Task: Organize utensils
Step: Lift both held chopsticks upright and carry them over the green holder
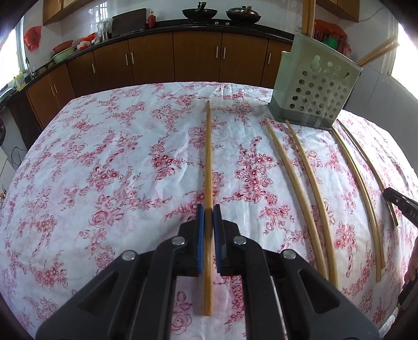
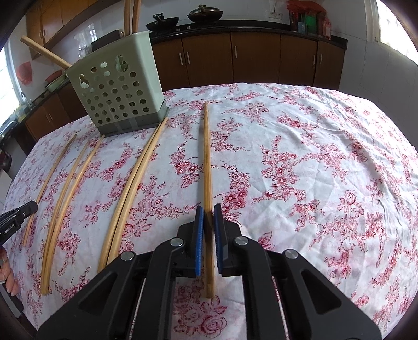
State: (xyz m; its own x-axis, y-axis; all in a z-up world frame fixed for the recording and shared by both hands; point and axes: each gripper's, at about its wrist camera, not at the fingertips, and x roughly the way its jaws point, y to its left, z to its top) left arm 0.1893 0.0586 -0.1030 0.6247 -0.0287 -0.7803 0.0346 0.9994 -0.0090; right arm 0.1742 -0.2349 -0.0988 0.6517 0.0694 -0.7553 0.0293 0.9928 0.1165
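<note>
A table under a floral cloth (image 1: 117,162) fills both views, with brown cabinets (image 1: 196,57) along the far wall and two woks (image 1: 199,13) on the counter above them.

The holder (image 1: 313,86), a pale green perforated box, stands on the cloth at about 1 o'clock in the left view and at 11 o'clock in the right view (image 2: 117,89). Chopsticks stand in it: two upright ones (image 2: 130,15) rise past the top of the frame, and more lean out over its rim toward the side (image 2: 44,51). How many it holds in all I cannot tell.

Loose chopsticks lie on the cloth near the holder's base, running toward the near edge. In the right view there is a touching pair (image 2: 130,188) at 9 o'clock, another pair (image 2: 68,193) farther left, and a single one (image 2: 47,183) beyond them.

The left gripper (image 1: 209,209) is pinching a chopstick (image 1: 208,157) between its blue pads (image 1: 200,235); the stick points to 12 o'clock. The right gripper (image 2: 207,209) likewise clamps its own chopstick (image 2: 206,157), which also points to 12 o'clock. Each gripper's tip shows at the edge of the other's view.
</note>
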